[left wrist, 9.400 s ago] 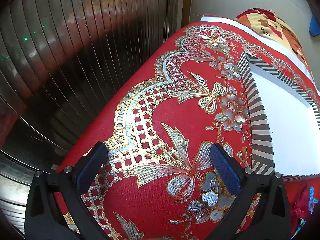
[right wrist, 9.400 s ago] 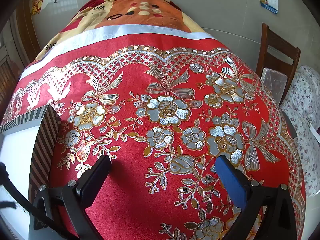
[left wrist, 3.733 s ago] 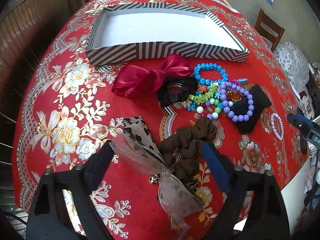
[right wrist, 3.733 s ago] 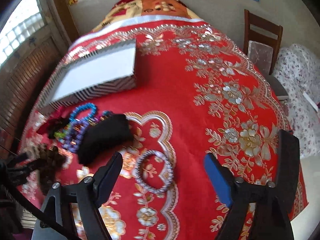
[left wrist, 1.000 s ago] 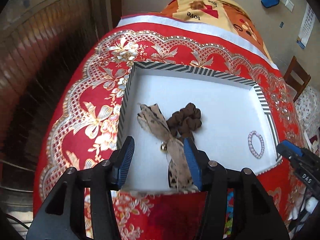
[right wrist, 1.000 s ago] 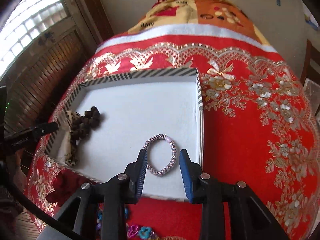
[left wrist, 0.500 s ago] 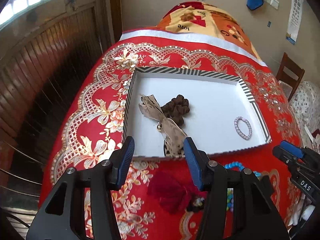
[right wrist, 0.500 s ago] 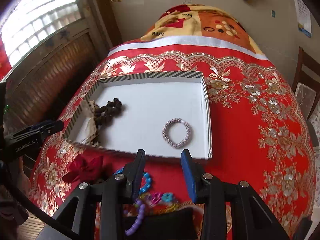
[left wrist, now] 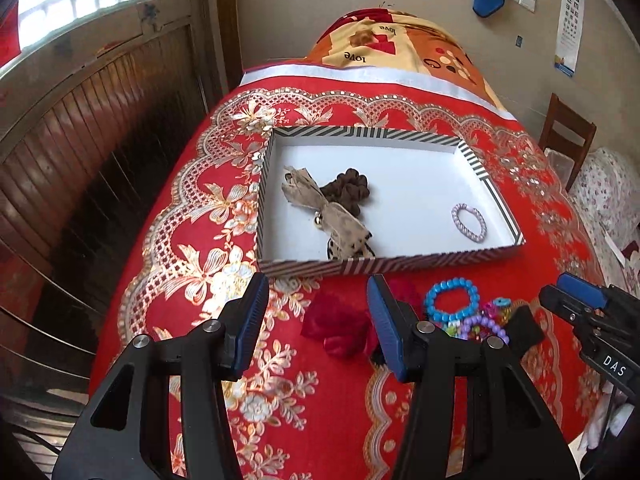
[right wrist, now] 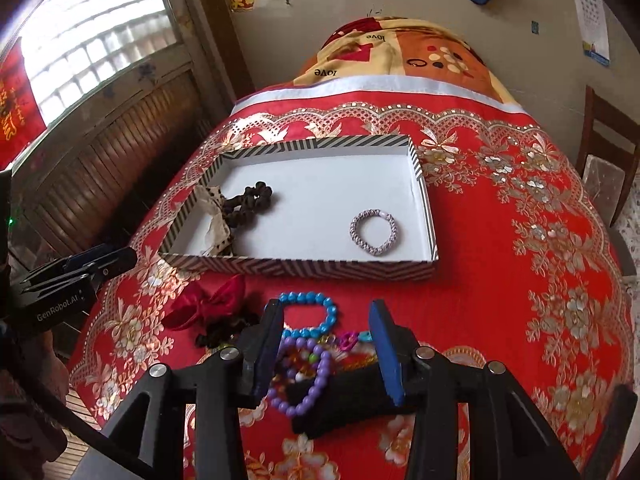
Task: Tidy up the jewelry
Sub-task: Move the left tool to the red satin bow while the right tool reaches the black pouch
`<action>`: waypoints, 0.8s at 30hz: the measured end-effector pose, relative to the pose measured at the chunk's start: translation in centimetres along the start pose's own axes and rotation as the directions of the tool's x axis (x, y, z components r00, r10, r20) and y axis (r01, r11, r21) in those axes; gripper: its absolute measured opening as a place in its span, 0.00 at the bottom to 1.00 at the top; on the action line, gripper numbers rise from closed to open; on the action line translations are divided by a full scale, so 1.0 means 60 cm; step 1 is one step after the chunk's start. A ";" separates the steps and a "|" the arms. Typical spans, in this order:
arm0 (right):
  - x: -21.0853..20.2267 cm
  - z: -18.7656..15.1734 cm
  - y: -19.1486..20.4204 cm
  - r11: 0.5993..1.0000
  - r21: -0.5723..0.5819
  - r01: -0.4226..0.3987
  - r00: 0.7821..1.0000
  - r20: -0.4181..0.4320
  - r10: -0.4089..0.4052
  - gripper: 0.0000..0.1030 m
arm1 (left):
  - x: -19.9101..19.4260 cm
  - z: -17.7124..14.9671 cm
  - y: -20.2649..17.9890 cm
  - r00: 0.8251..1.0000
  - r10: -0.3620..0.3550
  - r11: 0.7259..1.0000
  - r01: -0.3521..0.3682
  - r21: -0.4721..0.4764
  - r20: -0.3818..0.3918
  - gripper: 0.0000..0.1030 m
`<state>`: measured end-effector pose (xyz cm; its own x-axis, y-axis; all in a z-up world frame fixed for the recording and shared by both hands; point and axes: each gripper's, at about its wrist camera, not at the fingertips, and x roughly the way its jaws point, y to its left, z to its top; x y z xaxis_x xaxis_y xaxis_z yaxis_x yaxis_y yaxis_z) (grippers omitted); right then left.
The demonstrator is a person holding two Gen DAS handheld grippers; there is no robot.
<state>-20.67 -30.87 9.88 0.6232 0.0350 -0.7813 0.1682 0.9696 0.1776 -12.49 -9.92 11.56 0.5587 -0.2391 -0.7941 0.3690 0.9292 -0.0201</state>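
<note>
A striped shallow box (left wrist: 384, 266) (right wrist: 304, 270) with a white floor sits on the red tablecloth. Inside lie a leopard ribbon bow (left wrist: 324, 216), a brown scrunchie (left wrist: 352, 190) (right wrist: 250, 198) and a pale beaded bracelet (left wrist: 467, 223) (right wrist: 373, 232). In front of the box lie a red bow (left wrist: 340, 324) (right wrist: 208, 304), a blue bead bracelet (left wrist: 452, 304) (right wrist: 310, 316), a purple bead bracelet (right wrist: 308, 376) and a black pouch (right wrist: 352, 400). My left gripper (left wrist: 314, 320) hangs open above the red bow, holding nothing. My right gripper (right wrist: 326, 352) hovers over the bead pile, its jaws opening, empty.
The table's left edge drops toward a wooden slatted wall (left wrist: 80, 140). A wooden chair (left wrist: 568, 136) (right wrist: 608, 152) stands at the right. A patterned blanket (left wrist: 392, 52) covers the far end of the table.
Both grippers have pulled back from the box toward the near edge, bringing the loose pile into view. The right jaws stand wider than a second ago.
</note>
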 end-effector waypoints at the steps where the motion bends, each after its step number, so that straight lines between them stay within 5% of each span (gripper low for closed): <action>1: -0.002 -0.004 0.001 1.000 0.000 0.001 1.000 -0.001 -0.001 0.41 | -0.002 -0.003 0.000 1.000 0.000 1.000 0.000 0.002 0.000 0.49; 14: -0.011 -0.046 -0.003 0.999 0.024 0.021 0.999 -0.030 -0.021 0.41 | -0.001 -0.043 0.041 0.995 -0.067 0.997 0.064 -0.049 -0.075 0.49; 24: 0.008 -0.087 -0.046 0.995 0.087 0.050 0.994 -0.103 -0.041 0.41 | 0.050 -0.066 0.080 0.947 -0.255 0.952 0.211 -0.224 -0.194 0.52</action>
<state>-24.80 -32.25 5.88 0.5337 0.0204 -0.8454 0.2648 0.9454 0.1900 -11.97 -5.07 6.68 0.2909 -0.4088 -0.8650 0.3028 0.8970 -0.3221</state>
